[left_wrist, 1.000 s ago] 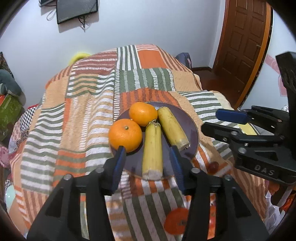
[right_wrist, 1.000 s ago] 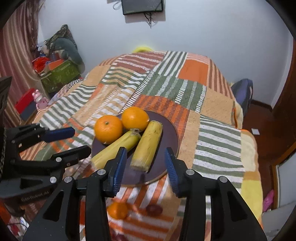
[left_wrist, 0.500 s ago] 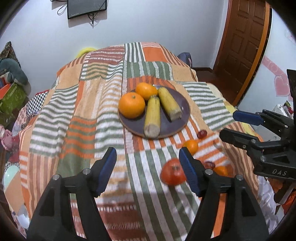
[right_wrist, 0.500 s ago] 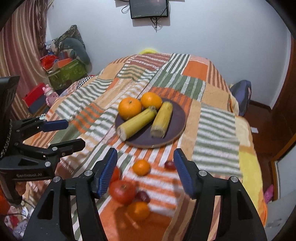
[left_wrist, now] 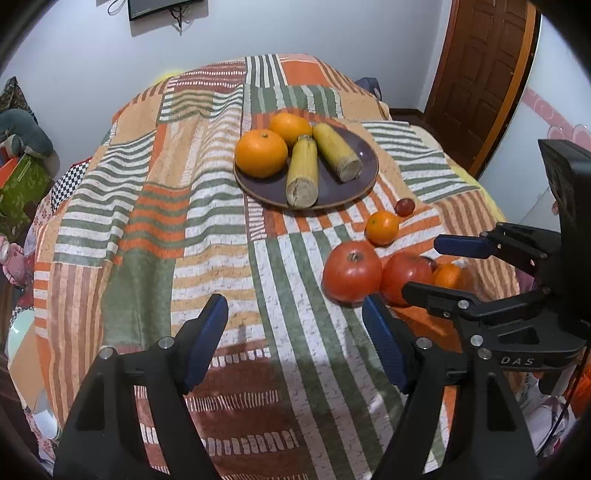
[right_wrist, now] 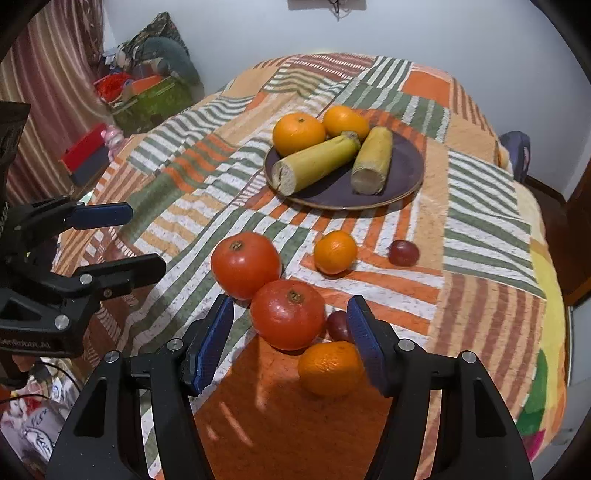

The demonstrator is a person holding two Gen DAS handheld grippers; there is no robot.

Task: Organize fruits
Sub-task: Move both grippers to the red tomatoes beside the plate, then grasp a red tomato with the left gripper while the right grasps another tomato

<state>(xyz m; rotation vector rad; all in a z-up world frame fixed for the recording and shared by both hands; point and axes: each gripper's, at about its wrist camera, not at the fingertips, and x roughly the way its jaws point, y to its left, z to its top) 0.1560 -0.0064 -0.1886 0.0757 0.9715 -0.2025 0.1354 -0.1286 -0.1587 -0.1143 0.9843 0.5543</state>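
A dark purple plate (left_wrist: pixel 364 168) (right_wrist: pixel 406 166) on the striped blanket holds two oranges (left_wrist: pixel 261 153) (right_wrist: pixel 298 133) and two corn cobs (left_wrist: pixel 303 170) (right_wrist: pixel 317 162). Nearer me on the blanket lie two red tomatoes (right_wrist: pixel 245 264) (right_wrist: pixel 288 314) (left_wrist: pixel 351 271), two small oranges (right_wrist: pixel 335 251) (right_wrist: pixel 330 367) (left_wrist: pixel 382 227) and two dark grapes (right_wrist: pixel 403 253) (left_wrist: pixel 405 206). My right gripper (right_wrist: pixel 290 345) is open and empty, its jaws either side of the near tomato. My left gripper (left_wrist: pixel 295 339) is open and empty above bare blanket, left of the tomatoes.
The blanket-covered bed (left_wrist: pixel 147 221) drops off at its edges. A wooden door (left_wrist: pixel 480 74) stands at the right. Boxes and clutter (right_wrist: pixel 147 96) sit by the wall on the left. A screen (left_wrist: pixel 162 7) hangs on the wall.
Both grippers have pulled back from the plate toward the near edge of the bed. The loose tomatoes, small oranges and grapes have come into view close to the right gripper.
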